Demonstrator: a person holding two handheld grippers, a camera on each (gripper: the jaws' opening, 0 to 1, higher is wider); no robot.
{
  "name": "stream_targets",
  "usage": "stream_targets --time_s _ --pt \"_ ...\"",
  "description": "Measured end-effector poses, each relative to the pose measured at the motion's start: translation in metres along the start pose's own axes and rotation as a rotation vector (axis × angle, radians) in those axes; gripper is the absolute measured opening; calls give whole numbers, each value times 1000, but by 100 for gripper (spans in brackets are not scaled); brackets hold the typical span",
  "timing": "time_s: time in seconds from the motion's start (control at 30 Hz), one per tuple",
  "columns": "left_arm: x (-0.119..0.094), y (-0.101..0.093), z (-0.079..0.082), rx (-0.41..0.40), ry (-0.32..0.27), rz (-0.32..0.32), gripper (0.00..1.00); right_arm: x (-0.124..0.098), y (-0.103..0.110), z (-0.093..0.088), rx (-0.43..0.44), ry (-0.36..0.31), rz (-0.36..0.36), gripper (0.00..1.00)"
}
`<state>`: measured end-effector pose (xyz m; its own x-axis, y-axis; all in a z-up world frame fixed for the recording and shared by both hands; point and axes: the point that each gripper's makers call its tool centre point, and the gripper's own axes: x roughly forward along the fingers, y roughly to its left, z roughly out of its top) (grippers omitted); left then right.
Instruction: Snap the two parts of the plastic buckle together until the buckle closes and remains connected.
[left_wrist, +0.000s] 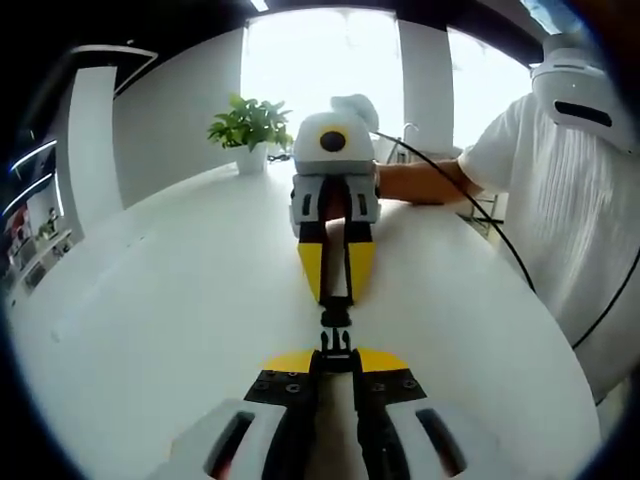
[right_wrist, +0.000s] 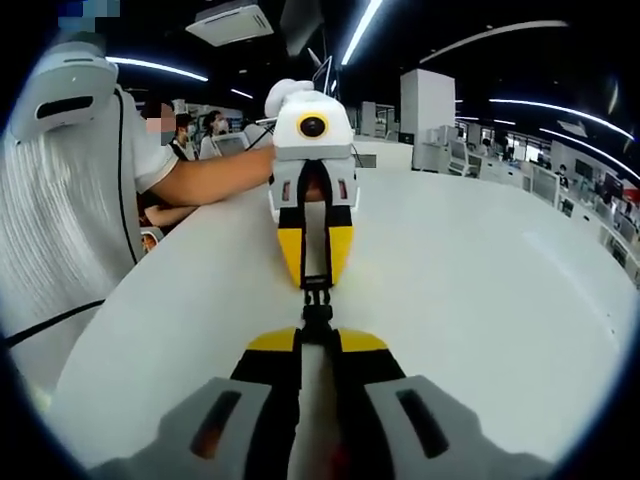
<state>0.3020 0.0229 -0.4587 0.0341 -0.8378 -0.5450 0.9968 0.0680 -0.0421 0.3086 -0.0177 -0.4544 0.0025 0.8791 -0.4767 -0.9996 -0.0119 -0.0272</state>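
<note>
Two grippers meet tip to tip over a white table (left_wrist: 150, 300), a black plastic buckle (left_wrist: 336, 328) strung between them.

In the left gripper view, the left gripper (left_wrist: 336, 358) has its yellow-tipped jaws drawn narrow on the near end of the buckle, while the right gripper (left_wrist: 336, 292) pinches the far end. The two buckle parts (right_wrist: 317, 300) touch in the gap between the facing tips; whether they are latched cannot be told. A person in white (right_wrist: 60, 230) stands at the table's edge, beyond a potted plant (left_wrist: 250, 130).

Blown-out windows (left_wrist: 320, 70) behind my left view wash the white tabletop (left_wrist: 180, 300) bright; ceiling strip lights (right_wrist: 365, 30) glare above my right view; fisheye edges bend.
</note>
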Motion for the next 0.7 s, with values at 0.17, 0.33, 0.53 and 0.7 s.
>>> stream_targets --time_s 0.17,0.33,0.53,0.7 --pt "0 3 1 4 -3 22 13 0 0 0 -7 3 -8 12" --pt "-1 2 0 2 -4 22 13 0 -1 0 -6 3 -12 12" --pt "-2 3 0 8 -4 36 15 1 -1 1 -5 3 -14 12" --pt "-5 2 -2 -19 6 53 15 1 -1 1 -2 4 -19 12"
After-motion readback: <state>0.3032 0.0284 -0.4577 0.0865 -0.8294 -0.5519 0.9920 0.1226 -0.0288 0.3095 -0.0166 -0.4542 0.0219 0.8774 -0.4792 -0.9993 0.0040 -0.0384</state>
